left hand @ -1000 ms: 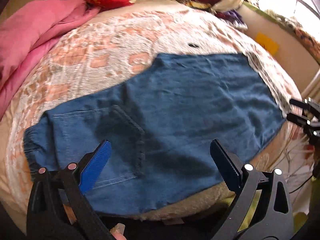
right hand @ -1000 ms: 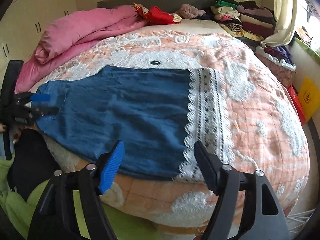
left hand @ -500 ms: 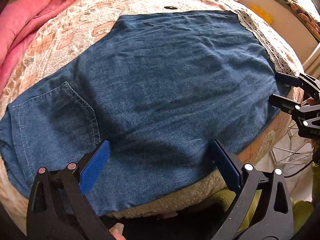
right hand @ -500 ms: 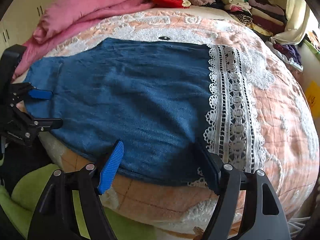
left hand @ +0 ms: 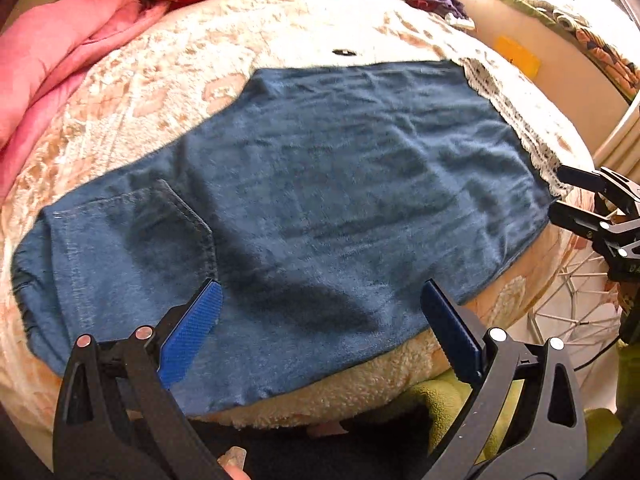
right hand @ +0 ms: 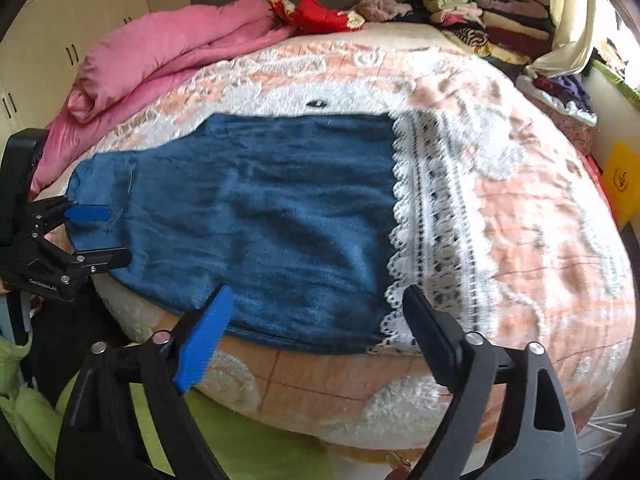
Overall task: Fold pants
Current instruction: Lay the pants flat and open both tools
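With the pants (left hand: pixel 320 208) lying flat across the bed (right hand: pixel 540 220) for folding, the left hand-held gripper (left hand: pixel 320 320) is hovering with jaws apart and empty over the waist end, and the right hand-held gripper (right hand: pixel 316 320) is spreading its empty jaws wider over the lace hem (right hand: pixel 424 216).

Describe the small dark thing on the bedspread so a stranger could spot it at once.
Start at the blue pants spread across the bed. Just beyond their far edge, apart from them, a small dark object lies on the fluffy white patch. Nothing else there is dark; what it is cannot be told.

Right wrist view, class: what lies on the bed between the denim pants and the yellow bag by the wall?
In the right wrist view, the pants' white lace hem, then bare peach-and-white bedspread, separate the denim pants from the yellow bag.
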The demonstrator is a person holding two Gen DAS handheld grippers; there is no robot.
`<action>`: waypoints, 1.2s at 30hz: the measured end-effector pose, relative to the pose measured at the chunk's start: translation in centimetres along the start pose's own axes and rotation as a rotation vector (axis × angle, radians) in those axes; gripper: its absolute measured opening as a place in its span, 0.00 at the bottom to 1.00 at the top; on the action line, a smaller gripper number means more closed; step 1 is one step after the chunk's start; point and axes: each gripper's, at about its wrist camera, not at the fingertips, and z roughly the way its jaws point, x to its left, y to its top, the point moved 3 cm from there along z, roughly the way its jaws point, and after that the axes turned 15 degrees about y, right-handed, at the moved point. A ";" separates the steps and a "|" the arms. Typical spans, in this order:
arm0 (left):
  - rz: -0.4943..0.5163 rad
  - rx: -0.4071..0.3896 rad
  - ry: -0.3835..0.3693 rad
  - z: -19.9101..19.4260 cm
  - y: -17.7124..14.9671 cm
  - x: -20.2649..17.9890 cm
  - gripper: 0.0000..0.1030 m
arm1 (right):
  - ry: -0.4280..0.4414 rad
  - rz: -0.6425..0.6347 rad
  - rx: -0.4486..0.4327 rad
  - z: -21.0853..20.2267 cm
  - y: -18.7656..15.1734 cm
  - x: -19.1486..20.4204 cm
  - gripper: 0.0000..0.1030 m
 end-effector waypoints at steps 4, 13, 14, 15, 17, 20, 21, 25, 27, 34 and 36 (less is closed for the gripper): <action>-0.011 -0.017 0.026 -0.9 0.0 0.4 0.91 | -0.002 0.001 -0.044 -1.5 0.7 0.1 0.84; -0.026 -0.085 0.090 -3.6 0.9 1.1 0.91 | -0.008 -0.007 -0.117 -4.6 1.5 0.2 0.84; -0.028 -0.091 0.090 -3.9 1.0 1.0 0.91 | -0.010 -0.007 -0.125 -4.9 1.5 0.1 0.84; -0.030 -0.097 0.089 -4.3 1.1 1.0 0.91 | -0.014 -0.007 -0.133 -5.3 1.5 0.1 0.84; -0.034 -0.108 0.088 -4.9 1.3 0.9 0.91 | -0.020 -0.005 -0.145 -6.0 1.5 -0.1 0.84; -0.032 -0.130 0.085 -5.7 1.6 0.6 0.91 | -0.025 0.000 -0.164 -7.0 1.4 -0.4 0.84; -0.027 -0.139 0.084 -6.1 1.9 0.3 0.91 | -0.029 0.002 -0.169 -7.3 1.3 -0.6 0.84; -0.025 -0.162 0.073 -7.0 2.8 -0.3 0.91 | -0.039 0.016 -0.193 -8.5 1.0 -1.1 0.84; -0.029 -0.175 0.069 -7.4 3.2 -0.7 0.91 | -0.048 0.018 -0.204 -9.2 0.8 -1.4 0.84; -0.012 -0.195 0.051 -7.9 5.2 -2.5 0.91 | -0.069 0.038 -0.232 -10.5 0.3 -2.3 0.84; -0.009 -0.202 0.043 -7.9 5.9 -2.9 0.91 | -0.067 0.046 -0.237 -10.8 0.0 -2.7 0.84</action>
